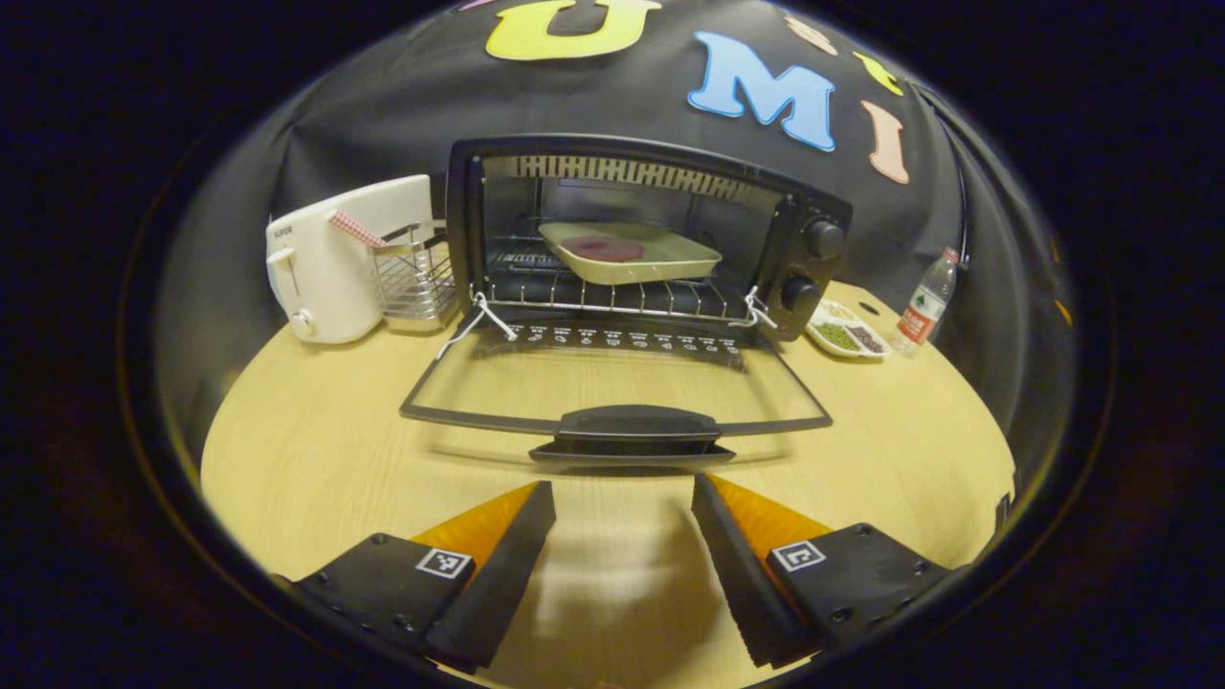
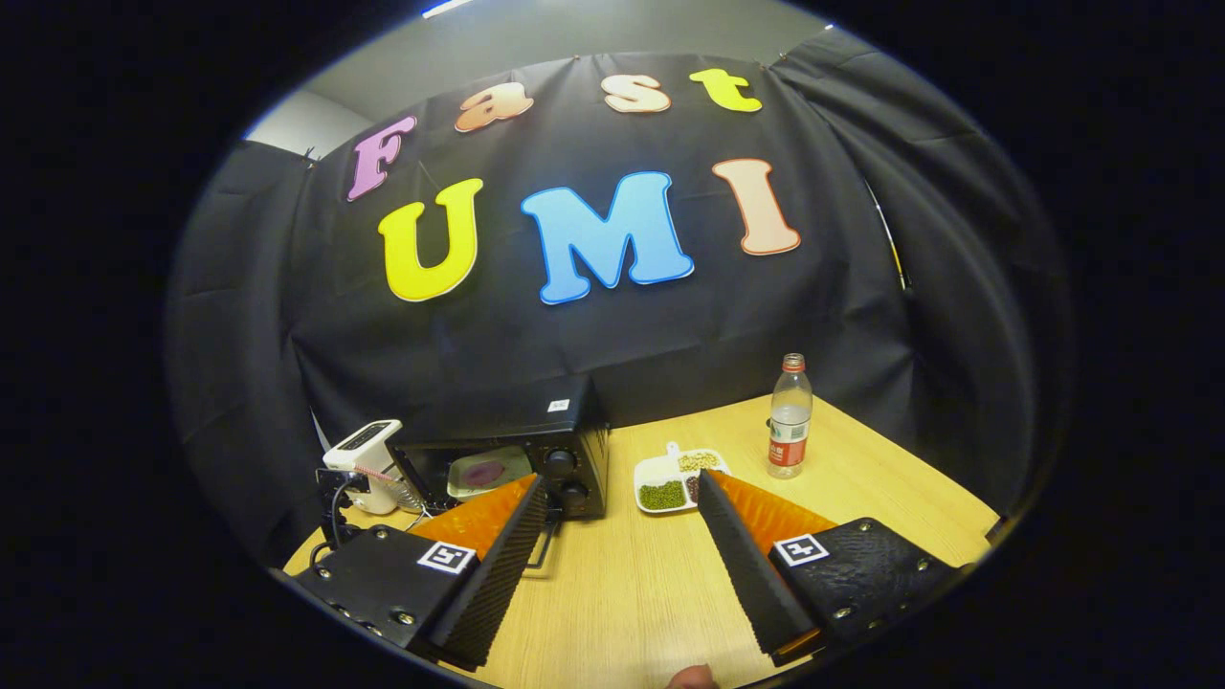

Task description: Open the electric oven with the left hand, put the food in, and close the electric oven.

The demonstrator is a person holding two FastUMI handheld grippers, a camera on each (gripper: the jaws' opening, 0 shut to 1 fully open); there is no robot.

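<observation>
In the left gripper view, the left gripper (image 1: 622, 498) hovers low over the pale wood-grain bench (image 1: 316, 450), its two wedge-shaped fingers spread wide with nothing between them. Just beyond the fingertips lies the oven door (image 1: 612, 388), swung fully down and flat, a glass pane in a dark frame with a broad moulded handle (image 1: 634, 424) at its near edge. Behind it the electric oven (image 1: 804, 215), a boxy black body with two round knobs (image 1: 821, 239) on its right side, stands open. On its wire rack (image 1: 612, 299) sits a shallow cream tray (image 1: 670, 260), rectangular with rounded corners, holding a flat, dark red round of food (image 1: 612, 250). To the oven's left stand a chrome wire basket (image 1: 413, 282) and a smooth white toaster (image 1: 321, 263); to its right, a white divided dish (image 1: 847, 337) of beans and a clear plastic bottle (image 1: 924, 304).

The right gripper view looks from higher and farther right. The right gripper (image 2: 620, 498) is likewise wide open and holds nothing. Here the oven's flat top and right side show, with the tray and food glimpsed inside past the left finger. The divided dish lies between the fingertips farther off, and the bottle stands upright, well apart from the oven. The draped black cloth wall (image 2: 861, 316) rises behind everything.
</observation>
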